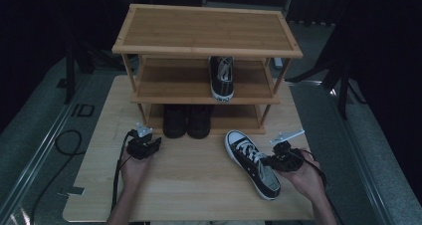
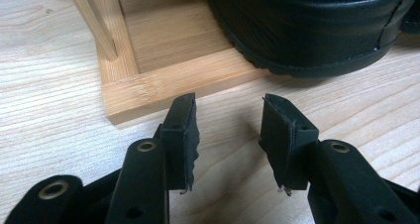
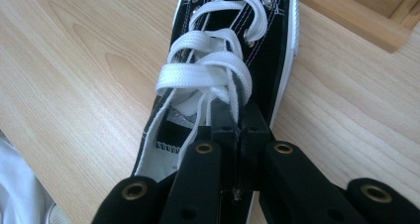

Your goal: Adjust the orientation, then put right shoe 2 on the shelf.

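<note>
A black canvas sneaker with white laces and a white sole lies on the wooden table, its toe toward the shoe rack. My right gripper is shut on the right side of its upper, by the laces. In the right gripper view the jaws pinch the sneaker's edge beside the lowest lace loops. My left gripper stands open at the rack's front left leg, holding nothing. The left gripper view has its jaws apart over bare table, just short of a black shoe.
The three-tier bamboo rack stands at the table's far side. A matching sneaker sits on its middle shelf. A pair of black shoes rests on the bottom shelf. The rack's base corner lies beyond the held sneaker.
</note>
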A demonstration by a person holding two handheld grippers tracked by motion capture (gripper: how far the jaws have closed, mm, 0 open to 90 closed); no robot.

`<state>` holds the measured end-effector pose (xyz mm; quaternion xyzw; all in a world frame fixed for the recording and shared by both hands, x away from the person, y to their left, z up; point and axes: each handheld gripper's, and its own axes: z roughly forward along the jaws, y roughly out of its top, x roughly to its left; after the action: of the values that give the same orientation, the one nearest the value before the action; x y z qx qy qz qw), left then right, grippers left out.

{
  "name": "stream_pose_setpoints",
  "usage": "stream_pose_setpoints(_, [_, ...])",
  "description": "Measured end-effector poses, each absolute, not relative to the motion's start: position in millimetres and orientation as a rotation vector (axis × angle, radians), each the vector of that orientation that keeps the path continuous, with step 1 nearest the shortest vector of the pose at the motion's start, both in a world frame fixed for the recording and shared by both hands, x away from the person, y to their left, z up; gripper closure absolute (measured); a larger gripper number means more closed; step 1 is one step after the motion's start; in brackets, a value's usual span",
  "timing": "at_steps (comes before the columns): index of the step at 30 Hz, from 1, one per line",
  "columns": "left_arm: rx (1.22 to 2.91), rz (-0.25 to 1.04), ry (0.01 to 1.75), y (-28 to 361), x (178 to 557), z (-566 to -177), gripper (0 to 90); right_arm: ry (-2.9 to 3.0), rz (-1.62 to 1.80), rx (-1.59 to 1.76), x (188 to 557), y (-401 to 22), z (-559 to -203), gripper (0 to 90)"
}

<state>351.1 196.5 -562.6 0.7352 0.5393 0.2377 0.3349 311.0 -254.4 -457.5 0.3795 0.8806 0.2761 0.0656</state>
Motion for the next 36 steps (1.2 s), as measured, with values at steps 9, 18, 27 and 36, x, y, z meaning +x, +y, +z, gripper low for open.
stream_pose_setpoints(9, [1.926, 0.618, 1.405, 195.9, 351.4, -562.7, 57.9, 2.654, 0.845, 1.14, 310.5, -256.9, -452.8, 88.9])
stream_pose_setpoints(18, [1.923, 0.615, 1.404, 196.1, 351.5, -562.7, 57.8, 2.651, 0.851, 1.121, 310.9, -256.0, -445.7, 88.9])
stream_pose_setpoints(27, [1.925, 0.615, 1.404, 196.1, 351.5, -562.8, 57.8, 2.648, 0.871, 1.113, 310.2, -256.7, -439.4, 88.9])
stream_pose_setpoints(36, [1.928, 0.614, 1.404, 196.1, 351.6, -562.8, 57.7, 2.636, 0.894, 1.111, 308.7, -261.3, -430.5, 88.9])
